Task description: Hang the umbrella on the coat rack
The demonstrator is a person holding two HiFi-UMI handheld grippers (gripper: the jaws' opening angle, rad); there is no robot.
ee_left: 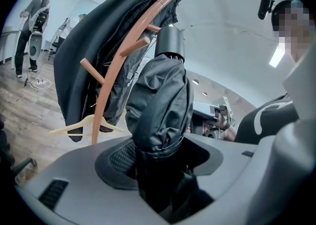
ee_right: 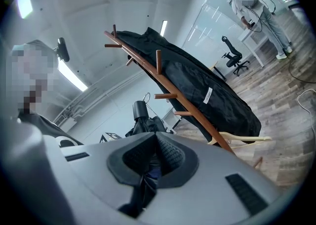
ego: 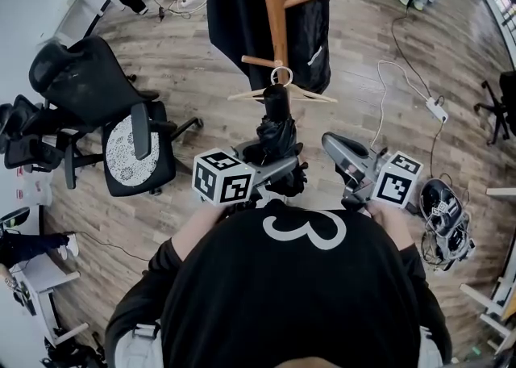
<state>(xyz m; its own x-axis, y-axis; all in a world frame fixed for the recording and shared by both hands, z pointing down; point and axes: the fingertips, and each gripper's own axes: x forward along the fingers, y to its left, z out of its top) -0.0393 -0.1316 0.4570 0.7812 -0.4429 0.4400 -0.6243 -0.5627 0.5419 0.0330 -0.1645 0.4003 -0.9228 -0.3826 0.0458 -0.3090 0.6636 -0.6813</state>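
- Two left jaws are clamped on the folded black umbrella (ee_left: 160, 105). The left gripper view shows the left gripper (ee_left: 160, 169) with its pads spread only as wide as the bundled canopy, pressing it on both sides.
- Umbrella stands roughly upright in that grip, with its black handle (ee_left: 170, 44) on top, right up against the coat rack (ee_left: 116, 71).
- Over to the right gripper (ee_right: 157, 142): its pads meet at the tips, so the jaws are closed. A dark strip of fabric (ee_right: 147, 177) shows low in the slit between them, and I can't tell what it belongs to.
- Beyond those closed jaws the umbrella (ee_right: 142, 115) rises with a small ring (ee_right: 146, 95) at the top of its handle.
- From the head view, the left gripper (ego: 278, 166) holds the umbrella (ego: 278, 136) low on the canopy. The right gripper (ego: 329, 142) sits just beside it, pointing in.
- Just past the handle, the wooden coat rack (ego: 272, 3) carries a black coat (ego: 234, 3), and a pale wooden hanger (ego: 282, 94) sits at its lower pegs.
- Further out, a black office chair (ego: 133, 144) stands on the wooden floor (ego: 201, 76) to the left.
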